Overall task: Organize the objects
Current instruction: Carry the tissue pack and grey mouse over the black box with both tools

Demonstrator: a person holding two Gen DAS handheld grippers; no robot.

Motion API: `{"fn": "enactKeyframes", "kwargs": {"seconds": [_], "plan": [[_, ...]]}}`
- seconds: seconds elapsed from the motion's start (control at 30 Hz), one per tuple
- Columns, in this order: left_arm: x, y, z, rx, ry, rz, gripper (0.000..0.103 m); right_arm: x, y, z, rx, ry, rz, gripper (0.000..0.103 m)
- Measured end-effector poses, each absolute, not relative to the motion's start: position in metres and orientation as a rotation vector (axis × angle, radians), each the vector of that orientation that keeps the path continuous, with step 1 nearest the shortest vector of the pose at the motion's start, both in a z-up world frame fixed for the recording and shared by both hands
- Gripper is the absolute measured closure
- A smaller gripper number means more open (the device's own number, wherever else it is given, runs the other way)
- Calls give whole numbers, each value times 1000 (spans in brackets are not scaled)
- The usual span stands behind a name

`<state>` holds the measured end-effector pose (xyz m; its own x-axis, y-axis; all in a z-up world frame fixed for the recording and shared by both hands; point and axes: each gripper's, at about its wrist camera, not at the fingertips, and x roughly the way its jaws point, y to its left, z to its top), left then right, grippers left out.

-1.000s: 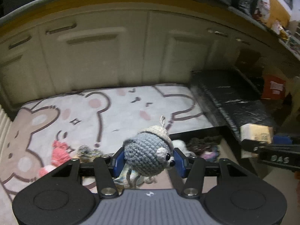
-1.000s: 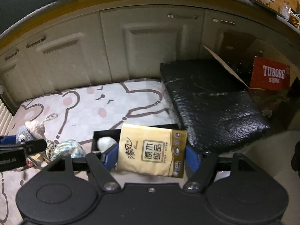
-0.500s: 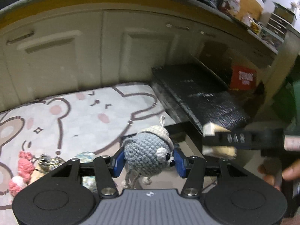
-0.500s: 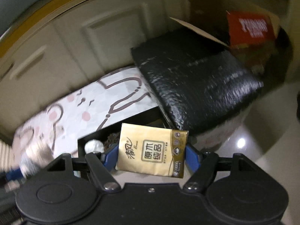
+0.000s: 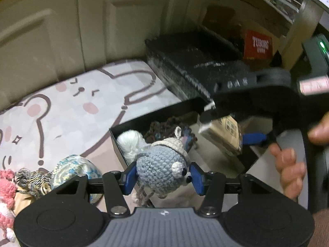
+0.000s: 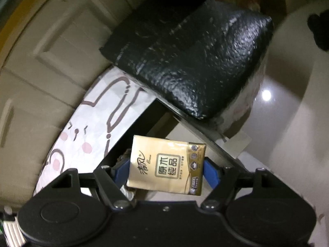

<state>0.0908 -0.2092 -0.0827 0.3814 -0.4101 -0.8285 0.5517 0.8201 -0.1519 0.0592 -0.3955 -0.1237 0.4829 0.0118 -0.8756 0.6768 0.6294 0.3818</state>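
Grey crochet mouse [image 5: 161, 169] clamped in left gripper [image 5: 162, 178], hanging over black box [image 5: 119, 144]; gold tissue pack [image 6: 167, 167] clamped in right gripper [image 6: 166, 170], also above the box. White yarn ball [image 5: 131, 143] and dark yarn already inside. Blue-green yarn ball [image 5: 77, 167], pink crochet piece [image 5: 6, 187] left on bear-print mat [image 5: 82, 103]; cream cabinets behind, black foam block [image 6: 195, 61] beside

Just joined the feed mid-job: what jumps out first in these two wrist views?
The left claw grips a grey crocheted mouse toy above the open black box, which holds white yarn. The right claw holds a gold tissue pack over the same box, below a black foam block.
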Motion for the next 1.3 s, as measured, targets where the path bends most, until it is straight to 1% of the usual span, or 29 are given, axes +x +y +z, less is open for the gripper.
{"fn": "enactKeyframes", "kwargs": {"seconds": [0.17, 0.27, 0.3, 0.33, 0.4, 0.5, 0.57, 0.67, 0.73, 0.77, 0.8, 0.83, 0.87, 0.9, 1.03, 1.3], "plan": [[95, -212, -96, 187, 1032, -667, 49, 66, -406, -140, 908, 989, -527, 28], [97, -214, -101, 198, 1046, -688, 49, 68, -411, -151, 973, 989, -528, 26], [97, -215, -103, 206, 1053, -693, 49, 68, -412, -154, 985, 995, -527, 24], [97, -216, -105, 213, 1058, -696, 48, 68, -413, -155, 990, 998, -523, 21], [98, -217, -107, 225, 1062, -704, 48, 68, -413, -155, 979, 1002, -526, 19], [97, -219, -108, 233, 1064, -708, 48, 66, -414, -153, 961, 1002, -524, 18], [97, -219, -108, 238, 1064, -706, 48, 64, -415, -153, 950, 1010, -529, 20], [95, -218, -106, 241, 1062, -707, 48, 59, -416, -154, 941, 1030, -536, 30], [94, -218, -105, 241, 1060, -705, 48, 57, -417, -155, 948, 1043, -542, 43], [94, -218, -104, 243, 1059, -705, 48, 55, -418, -155, 947, 1046, -544, 47], [93, -218, -104, 244, 1058, -705, 48, 55, -418, -155, 944, 1049, -550, 53], [93, -218, -104, 245, 1058, -705, 48, 54, -418, -155, 937, 1049, -557, 57], [93, -218, -104, 246, 1059, -705, 48, 53, -419, -154, 928, 1047, -564, 63], [93, -219, -104, 246, 1060, -706, 48, 53, -419, -154, 916, 1045, -568, 66], [94, -220, -106, 249, 1066, -712, 48, 57, -419, -159, 866, 1039, -571, 72], [96, -219, -108, 216, 1072, -734, 49, 77, -412, -162, 759, 976, -501, 77]]}}
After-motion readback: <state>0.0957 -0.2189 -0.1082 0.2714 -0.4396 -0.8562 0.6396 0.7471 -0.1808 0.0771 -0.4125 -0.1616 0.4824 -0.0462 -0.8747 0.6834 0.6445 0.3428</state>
